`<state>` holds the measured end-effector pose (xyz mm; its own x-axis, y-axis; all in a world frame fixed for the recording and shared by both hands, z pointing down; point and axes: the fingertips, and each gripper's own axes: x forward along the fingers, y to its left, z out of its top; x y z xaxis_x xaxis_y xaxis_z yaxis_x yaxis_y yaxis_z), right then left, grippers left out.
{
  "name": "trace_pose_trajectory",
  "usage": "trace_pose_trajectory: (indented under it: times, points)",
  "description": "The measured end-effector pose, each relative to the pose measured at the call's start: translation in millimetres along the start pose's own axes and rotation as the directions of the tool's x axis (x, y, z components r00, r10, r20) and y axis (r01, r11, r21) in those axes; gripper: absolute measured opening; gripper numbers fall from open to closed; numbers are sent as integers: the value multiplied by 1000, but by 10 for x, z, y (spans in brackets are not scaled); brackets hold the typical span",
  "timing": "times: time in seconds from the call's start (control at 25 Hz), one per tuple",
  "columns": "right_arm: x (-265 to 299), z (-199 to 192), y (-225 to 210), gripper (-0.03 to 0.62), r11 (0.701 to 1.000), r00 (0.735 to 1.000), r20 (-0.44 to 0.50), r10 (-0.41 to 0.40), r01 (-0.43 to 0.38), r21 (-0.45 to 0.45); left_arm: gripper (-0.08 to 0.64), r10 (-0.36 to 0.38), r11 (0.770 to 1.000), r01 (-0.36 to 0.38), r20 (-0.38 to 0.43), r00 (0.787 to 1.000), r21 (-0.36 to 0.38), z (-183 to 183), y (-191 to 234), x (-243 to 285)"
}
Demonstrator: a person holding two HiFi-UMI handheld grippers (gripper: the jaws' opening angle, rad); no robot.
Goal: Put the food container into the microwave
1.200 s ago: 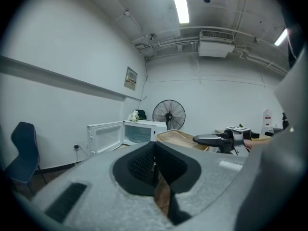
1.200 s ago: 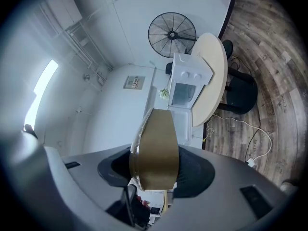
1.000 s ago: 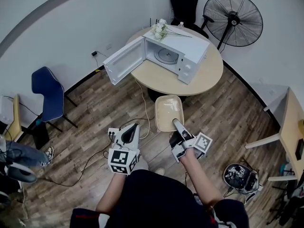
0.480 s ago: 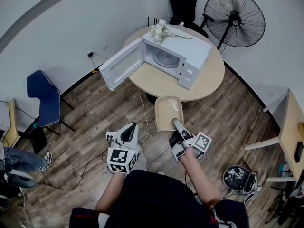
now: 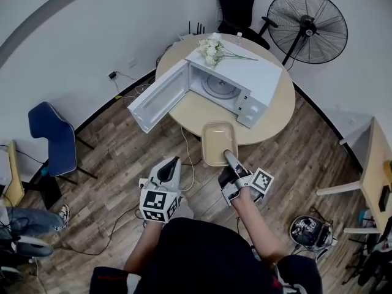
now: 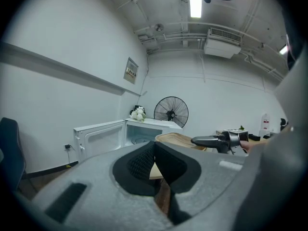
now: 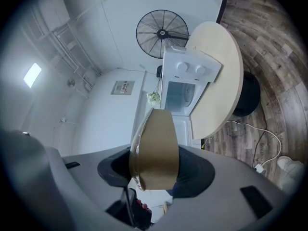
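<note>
The right tongs (image 5: 228, 155) clamp the container (image 5: 218, 139) by its near rim, in the air by the desk (image 5: 195, 112) edge. Carry it level, straight into the open microwave (image 5: 245, 78), clear of the door (image 5: 157, 97). The left tongs (image 5: 173, 163) are closed and empty.

Bright even light, fisheye edges, dark corners
</note>
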<state>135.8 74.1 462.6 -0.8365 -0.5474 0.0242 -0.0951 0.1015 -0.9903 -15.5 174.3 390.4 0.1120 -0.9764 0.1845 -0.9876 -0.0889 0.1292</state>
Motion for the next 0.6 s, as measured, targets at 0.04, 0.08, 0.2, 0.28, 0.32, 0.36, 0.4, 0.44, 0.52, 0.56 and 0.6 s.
trace_pose_trajectory:
  times: [0.04,0.08,0.2,0.28,0.32,0.36,0.4,0.44,0.52,0.56,0.6]
  points:
    - [95,0,14,209,1000,1000,4,0,0,4,17,-3,1000,3,-4,1000,-2,20,90,43]
    - [187,-1,22,209,1000,1000,9,-1,1,9,17,-6,1000,6,-8,1000,-5,38,181,85]
    - [452,1,4,209,1000,1000,21,-7,7,18,17,-20,1000,20,-14,1000,-14,93,423,213]
    - [624,-3,2,209,1000,1000,28,-5,5,17,17,-33,999,33,-14,999,-16,121,568,299]
    - [701,-5,-1,209,1000,999,33,-4,3,17,17,-40,999,40,-16,999,-17,126,634,342]
    - [772,-7,-5,209,1000,999,38,-3,2,18,17,-48,999,47,-17,999,-18,126,696,383]
    - [838,-8,-12,209,1000,999,42,-2,1,22,17,-54,998,54,-19,998,-20,122,753,424]
    - [898,-8,-20,209,1000,999,47,-2,1,26,17,-59,998,59,-21,998,-22,118,805,464]
    - [994,6,-35,209,1000,998,56,-5,3,31,17,-71,997,70,-21,997,-26,118,886,544]
    - [1033,20,-38,209,1000,998,59,-7,6,30,17,-76,997,76,-20,997,-27,127,915,585]
    - [1072,38,-39,209,1000,998,62,-11,9,29,17,-82,996,81,-18,996,-29,141,941,626]
